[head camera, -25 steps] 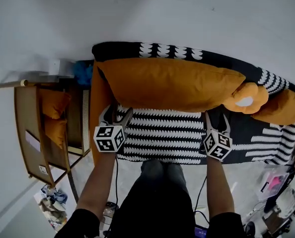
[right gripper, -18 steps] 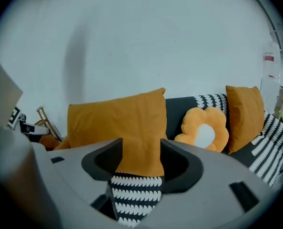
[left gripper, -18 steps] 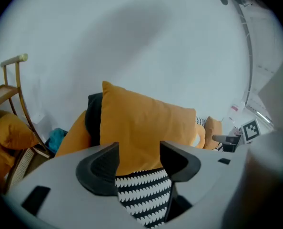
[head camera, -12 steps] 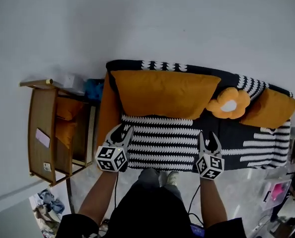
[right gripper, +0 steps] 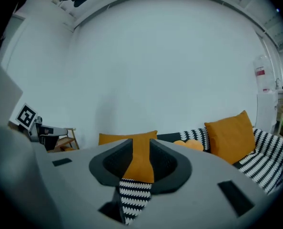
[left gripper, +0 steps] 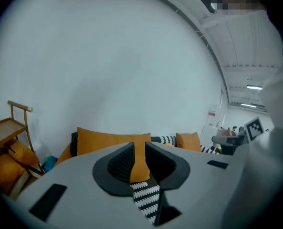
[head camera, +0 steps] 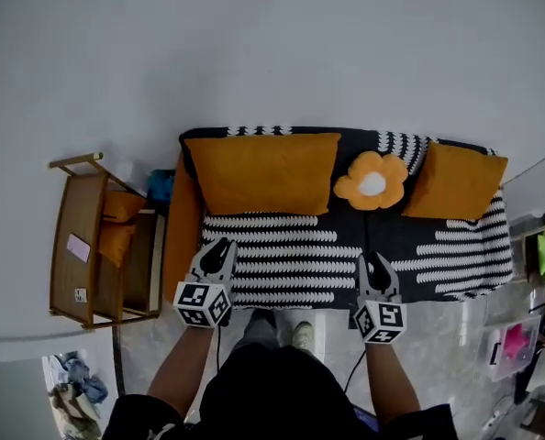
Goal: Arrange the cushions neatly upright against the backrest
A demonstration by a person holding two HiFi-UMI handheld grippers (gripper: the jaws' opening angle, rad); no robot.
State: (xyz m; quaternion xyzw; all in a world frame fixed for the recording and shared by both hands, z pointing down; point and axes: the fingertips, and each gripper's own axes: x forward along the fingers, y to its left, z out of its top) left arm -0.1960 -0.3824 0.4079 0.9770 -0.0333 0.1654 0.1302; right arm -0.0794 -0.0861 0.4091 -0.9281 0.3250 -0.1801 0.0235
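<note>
While the left gripper (head camera: 222,246) and the right gripper (head camera: 373,260) hover over the front edge of the seat, three cushions stand upright in a row against the backrest of the black-and-white patterned sofa (head camera: 291,266). They are the long orange fabric cushion (head camera: 263,172), the orange flower-shaped cushion with a white centre (head camera: 372,183) and the square orange cushion (head camera: 456,181). The striped seat lies between grippers and cushions.

The left fingers (left gripper: 118,162) have just been closing and stand almost together. The right fingers (right gripper: 114,162), closing too, keep a slightly wider gap. Neither pair holds anything.

Left of the sofa stands a wooden side rack (head camera: 75,246) with smaller orange cushions (head camera: 118,232) in it. Only the head view shows the heap of cloth (head camera: 71,383) on the floor. Only the right gripper view shows what may be a white cabinet (right gripper: 265,101) beyond the sofa.
</note>
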